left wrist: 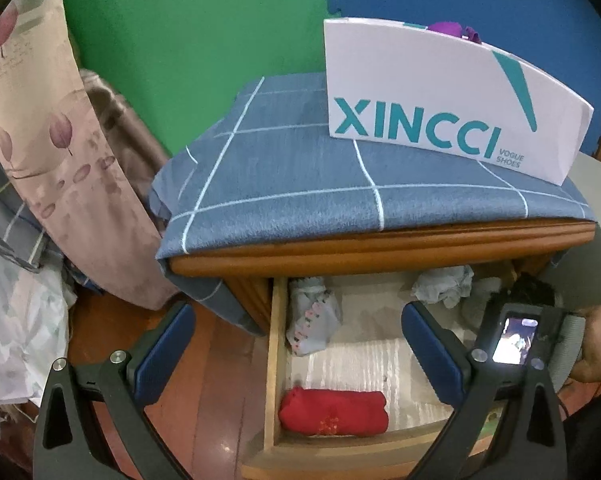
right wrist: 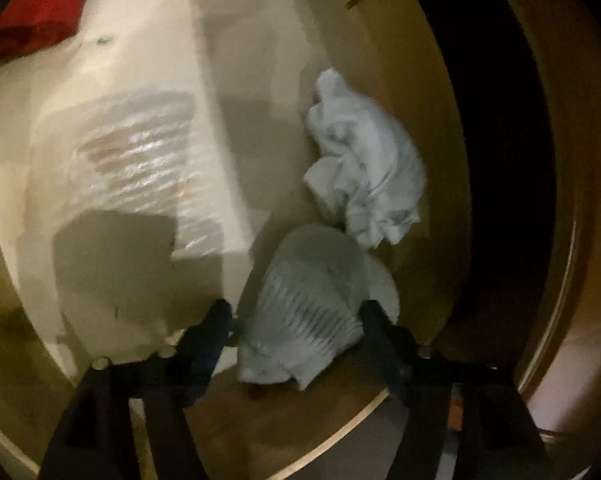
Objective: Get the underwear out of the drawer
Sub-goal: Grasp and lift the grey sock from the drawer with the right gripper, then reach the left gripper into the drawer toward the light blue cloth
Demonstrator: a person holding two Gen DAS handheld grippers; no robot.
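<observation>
The wooden drawer point(left wrist: 274, 356) stands open under the nightstand. It holds a folded red garment point(left wrist: 334, 412), a pale patterned garment point(left wrist: 314, 320) and crumpled light-blue underwear point(left wrist: 444, 286). My left gripper point(left wrist: 298, 350) is open and empty above the drawer's left side. My right gripper point(right wrist: 296, 312) is inside the drawer, open, its fingers on either side of a grey-green ribbed underwear piece point(right wrist: 308, 304). A crumpled light-blue piece point(right wrist: 364, 172) lies just beyond it. The red garment point(right wrist: 36, 8) shows at the top left.
A white XINCCI shoe bag point(left wrist: 440, 96) stands on the blue checked cloth point(left wrist: 300, 184) covering the nightstand. Floral bedding point(left wrist: 52, 152) hangs at the left. White liner paper point(right wrist: 140, 160) covers the drawer bottom. The right hand-held unit point(left wrist: 516, 340) is over the drawer's right side.
</observation>
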